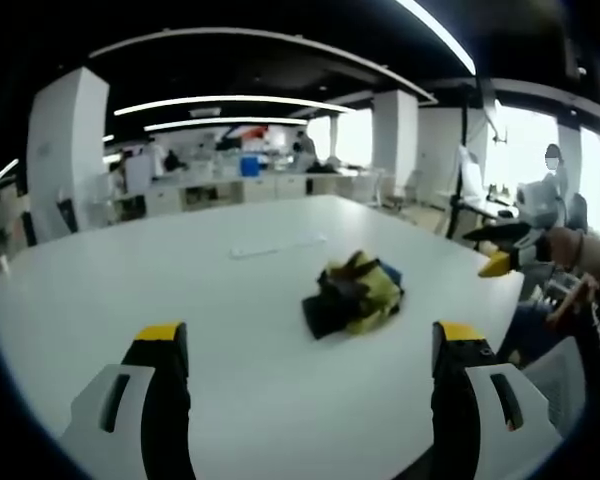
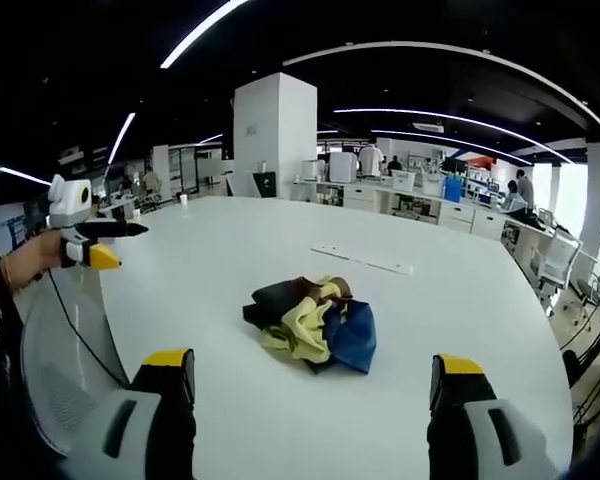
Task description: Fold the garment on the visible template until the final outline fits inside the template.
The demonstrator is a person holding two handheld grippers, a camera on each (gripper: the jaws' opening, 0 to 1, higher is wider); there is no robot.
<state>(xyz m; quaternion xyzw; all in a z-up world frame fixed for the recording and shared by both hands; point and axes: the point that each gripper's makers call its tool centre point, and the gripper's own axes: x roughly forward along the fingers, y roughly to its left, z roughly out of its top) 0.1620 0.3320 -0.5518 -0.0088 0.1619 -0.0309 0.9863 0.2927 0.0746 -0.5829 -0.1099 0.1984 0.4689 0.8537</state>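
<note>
Yellow-tipped jaws of the left gripper (image 1: 310, 345) rise at the bottom of the left gripper view, spread wide with nothing between them, hovering above the white table (image 1: 130, 270). Ahead of them, just right of centre, the garment (image 1: 354, 294) lies in a crumpled heap of yellow, black and blue cloth. Beyond it a thin pale strip (image 1: 277, 246) rests flat on the tabletop; whether it belongs to the template I cannot tell, and no drawn outline is clear on the surface.

In the right gripper view the right gripper (image 2: 315, 378) is likewise parted and empty, its jaws framing the same heap from the other side, where brown, pale yellow and blue folds show. The left gripper appears there at the left edge, held in a hand (image 2: 25, 258) well apart from the cloth. An office of desks and pillars lies behind.

The step in hand looks like the very first one: the heap must be opened out before any fold can be made. To do it well, each gripper should probably take a separate outer edge or corner, not the bunched middle, and pinch a single layer. Lifting and drawing the two holds apart should let the cloth fall open, after which it can be laid flat and kept well inside the table's edge.
</note>
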